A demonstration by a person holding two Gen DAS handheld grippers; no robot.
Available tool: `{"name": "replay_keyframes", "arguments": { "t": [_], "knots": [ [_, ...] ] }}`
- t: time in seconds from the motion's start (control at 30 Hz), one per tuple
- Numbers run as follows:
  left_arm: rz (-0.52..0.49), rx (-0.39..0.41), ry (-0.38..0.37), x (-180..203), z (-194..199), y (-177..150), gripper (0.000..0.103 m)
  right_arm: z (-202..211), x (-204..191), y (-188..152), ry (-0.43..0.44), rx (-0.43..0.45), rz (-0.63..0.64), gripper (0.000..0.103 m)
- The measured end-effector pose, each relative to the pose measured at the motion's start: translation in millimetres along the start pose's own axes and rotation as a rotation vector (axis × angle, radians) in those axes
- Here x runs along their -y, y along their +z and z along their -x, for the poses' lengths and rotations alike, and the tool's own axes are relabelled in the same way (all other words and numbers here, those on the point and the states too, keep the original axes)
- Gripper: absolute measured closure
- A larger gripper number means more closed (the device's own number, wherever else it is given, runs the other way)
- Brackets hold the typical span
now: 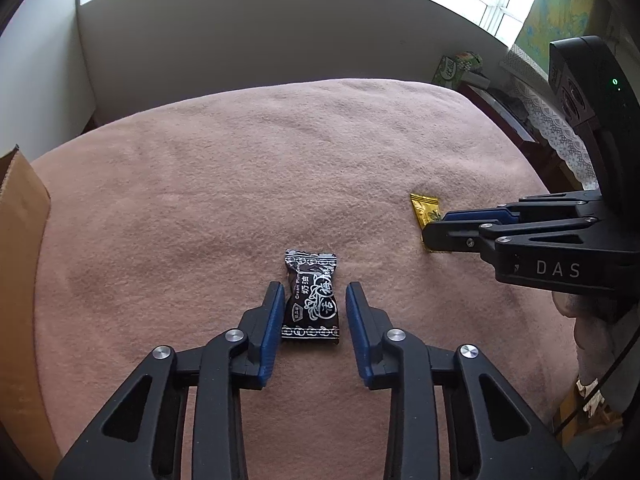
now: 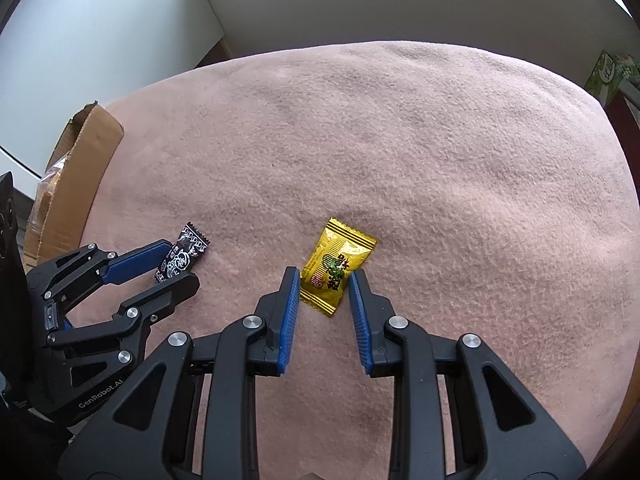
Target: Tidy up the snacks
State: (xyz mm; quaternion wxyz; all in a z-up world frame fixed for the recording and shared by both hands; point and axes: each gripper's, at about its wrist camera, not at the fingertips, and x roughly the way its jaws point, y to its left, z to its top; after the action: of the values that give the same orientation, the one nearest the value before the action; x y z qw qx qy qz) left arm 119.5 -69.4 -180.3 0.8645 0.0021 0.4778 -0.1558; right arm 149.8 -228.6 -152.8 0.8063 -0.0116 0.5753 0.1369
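Note:
A black candy in a printed wrapper lies on the pink blanket. My left gripper straddles it: the left pad is against the wrapper and a thin gap shows at the right pad. The right wrist view shows the same black candy between the left gripper's fingers. To its right, my right gripper has both blue pads against the lower half of a yellow candy, which rests on the blanket. In the left wrist view the right gripper hides part of the yellow candy.
A cardboard box with a raised flap stands at the blanket's left edge. A green carton sits on furniture beyond the far right corner. White wall panels rise behind the blanket. A hand holds the right gripper.

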Motion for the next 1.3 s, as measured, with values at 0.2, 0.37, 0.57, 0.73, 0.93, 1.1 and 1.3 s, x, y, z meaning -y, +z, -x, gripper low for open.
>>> {"name": "replay_keyframes", "arguments": {
  "t": [0.2, 0.37, 0.57, 0.73, 0.93, 1.1, 1.3],
  "knots": [
    [0.015, 0.013, -0.002, -6, 4, -3, 0.078, -4, -3, 5, -0.03, -0.011, 0.002, 0.077],
    [0.031, 0.025, -0.005, -10, 6, -5, 0.078, -9, -15, 9, -0.067, -0.009, 0.033, 0.074],
    [0.054, 0.035, -0.013, -17, 15, -10, 0.078, -8, -9, 10, -0.021, -0.013, 0.006, 0.068],
    [0.068, 0.039, -0.016, -20, 17, -13, 0.078, -10, -1, 18, 0.013, -0.04, -0.104, 0.065],
    [0.077, 0.045, -0.024, -22, 21, -17, 0.078, -14, -17, 21, -0.091, -0.04, -0.007, 0.066],
    [0.097, 0.048, -0.037, -26, 25, -23, 0.078, -12, -22, 12, -0.103, -0.035, 0.044, 0.073],
    [0.11, 0.056, -0.044, -28, 31, -26, 0.078, -3, -19, -1, -0.07, -0.032, 0.063, 0.075]
  ]
}}
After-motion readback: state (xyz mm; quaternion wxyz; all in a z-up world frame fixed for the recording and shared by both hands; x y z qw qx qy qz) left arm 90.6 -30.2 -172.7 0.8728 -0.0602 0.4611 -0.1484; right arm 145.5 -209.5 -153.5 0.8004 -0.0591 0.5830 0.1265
